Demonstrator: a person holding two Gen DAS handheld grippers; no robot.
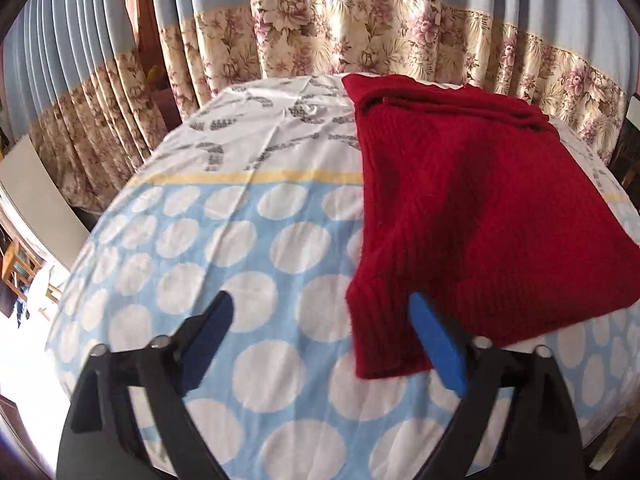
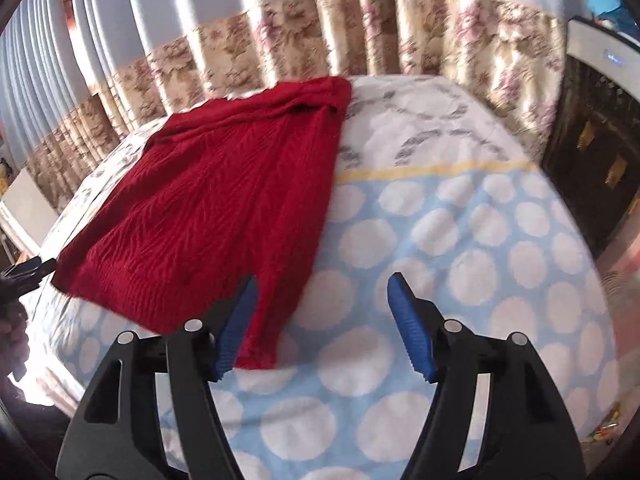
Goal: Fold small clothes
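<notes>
A dark red knitted sweater (image 1: 472, 208) lies flat on the bed, its sleeves folded in along the sides. In the left wrist view it fills the right half, with a ribbed cuff reaching toward me. My left gripper (image 1: 322, 304) is open and empty, its right blue finger beside that cuff. In the right wrist view the sweater (image 2: 224, 200) lies at the left, a sleeve end hanging toward the near side. My right gripper (image 2: 322, 288) is open and empty, its left finger next to that sleeve end.
The bed sheet (image 1: 248, 248) is light blue with white dots, white with grey print at the far end. Floral curtains (image 1: 360, 36) hang behind the bed. A dark cabinet (image 2: 600, 160) stands at the right. The left gripper's tip (image 2: 28, 270) shows at the left edge.
</notes>
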